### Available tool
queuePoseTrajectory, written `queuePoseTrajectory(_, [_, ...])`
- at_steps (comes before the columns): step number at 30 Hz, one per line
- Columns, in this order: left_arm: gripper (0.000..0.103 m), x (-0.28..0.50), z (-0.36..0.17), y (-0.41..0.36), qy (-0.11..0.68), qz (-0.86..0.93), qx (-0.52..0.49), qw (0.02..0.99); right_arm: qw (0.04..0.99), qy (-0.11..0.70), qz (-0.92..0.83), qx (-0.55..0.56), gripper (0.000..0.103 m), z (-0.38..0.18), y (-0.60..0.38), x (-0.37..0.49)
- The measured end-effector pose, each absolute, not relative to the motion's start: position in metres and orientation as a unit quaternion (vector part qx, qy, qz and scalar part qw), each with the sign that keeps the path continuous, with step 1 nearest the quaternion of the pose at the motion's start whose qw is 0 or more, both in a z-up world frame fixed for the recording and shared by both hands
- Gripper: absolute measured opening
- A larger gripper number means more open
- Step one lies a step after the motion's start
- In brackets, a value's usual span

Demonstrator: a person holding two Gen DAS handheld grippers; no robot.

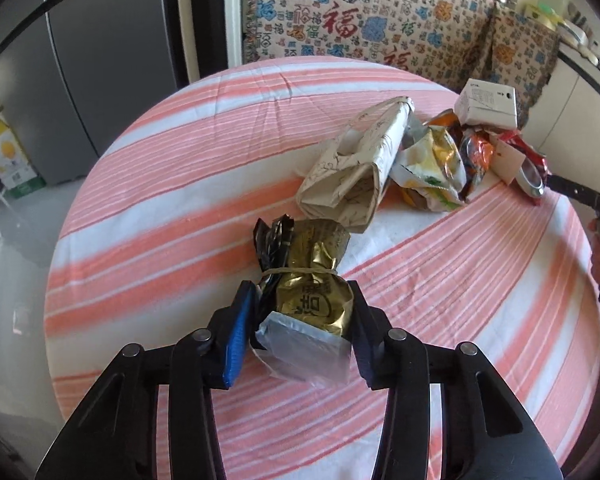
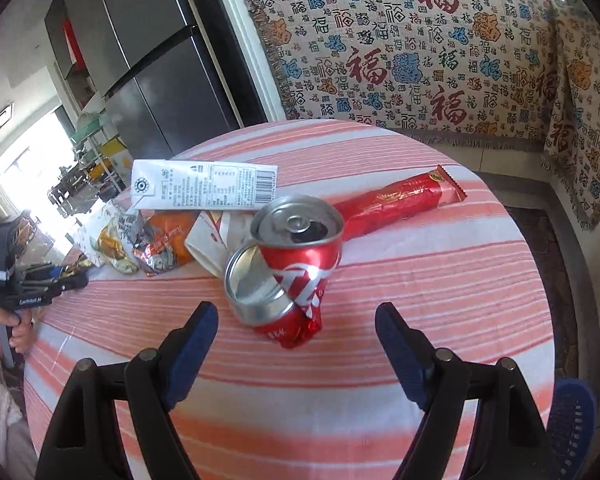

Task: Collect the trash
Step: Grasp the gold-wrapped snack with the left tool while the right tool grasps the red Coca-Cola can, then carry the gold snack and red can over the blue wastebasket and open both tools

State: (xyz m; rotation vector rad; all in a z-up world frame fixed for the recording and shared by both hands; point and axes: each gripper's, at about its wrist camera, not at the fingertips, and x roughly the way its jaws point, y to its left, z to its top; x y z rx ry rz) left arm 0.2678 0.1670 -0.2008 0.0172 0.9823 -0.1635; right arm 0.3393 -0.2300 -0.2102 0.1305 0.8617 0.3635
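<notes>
- The left gripper (image 1: 300, 322) is clamped on the gold packet (image 1: 314, 280), its long axis pointing away.
- The right gripper (image 2: 296, 322) gapes wide; the crushed can (image 2: 290, 268) lies just ahead, centred.

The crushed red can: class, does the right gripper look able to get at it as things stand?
Probably yes. The right gripper is open, and the crushed red can lies just ahead of its fingertips on the striped tablecloth, nothing between. The red wrapper lies behind.

A home: fridge (image 2: 156, 60), patterned sofa throw (image 2: 420, 52), striped-cloth table (image 2: 440, 272).
</notes>
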Motion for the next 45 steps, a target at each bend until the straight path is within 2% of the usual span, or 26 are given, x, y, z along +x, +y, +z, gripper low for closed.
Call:
queuePoseTrajectory(5, [0.044, 0.234, -0.198, 0.145, 0.479, -0.082, -0.01, 0.874, 0.876, 0.427, 0.187, 0.124, 0.082, -0.223, -0.232, 0.367])
queuePoseTrajectory(6, [0.044, 0.227, -0.197, 0.139, 0.48, -0.083, -0.014, 0.873, 0.873, 0.432, 0.188, 0.124, 0.075, -0.226, -0.231, 0.37])
queuePoseTrajectory(7, [0.044, 0.22, -0.196, 0.133, 0.479, -0.083, -0.018, 0.874, 0.874, 0.431, 0.19, 0.122, 0.044, -0.226, -0.23, 0.37])
queuePoseTrajectory(8, [0.044, 0.212, -0.195, 0.125, 0.477, -0.085, -0.022, 0.874, 0.873, 0.434, 0.188, 0.118, 0.036, -0.225, -0.229, 0.368])
queuePoseTrajectory(17, [0.044, 0.17, -0.184, 0.044, 0.449, -0.12, -0.065, 0.883, 0.877, 0.434, 0.187, 0.085, 0.035, -0.191, -0.243, 0.304])
queuePoseTrajectory(28, [0.043, 0.169, -0.181, -0.021, 0.433, -0.137, -0.077, 0.887, 0.895, 0.411, 0.17, 0.035, 0.035, -0.167, -0.273, 0.235])
queuePoseTrajectory(36, [0.043, 0.177, -0.166, -0.082, 0.424, -0.162, -0.05, 0.89, 0.9, 0.408, 0.139, 0.057, 0.035, -0.166, -0.323, 0.222])
queuePoseTrajectory(45, [0.043, 0.192, -0.15, -0.187, 0.418, -0.242, -0.023, 0.875, 0.911, 0.397, 0.053, 0.098, 0.035, -0.157, -0.421, 0.206])
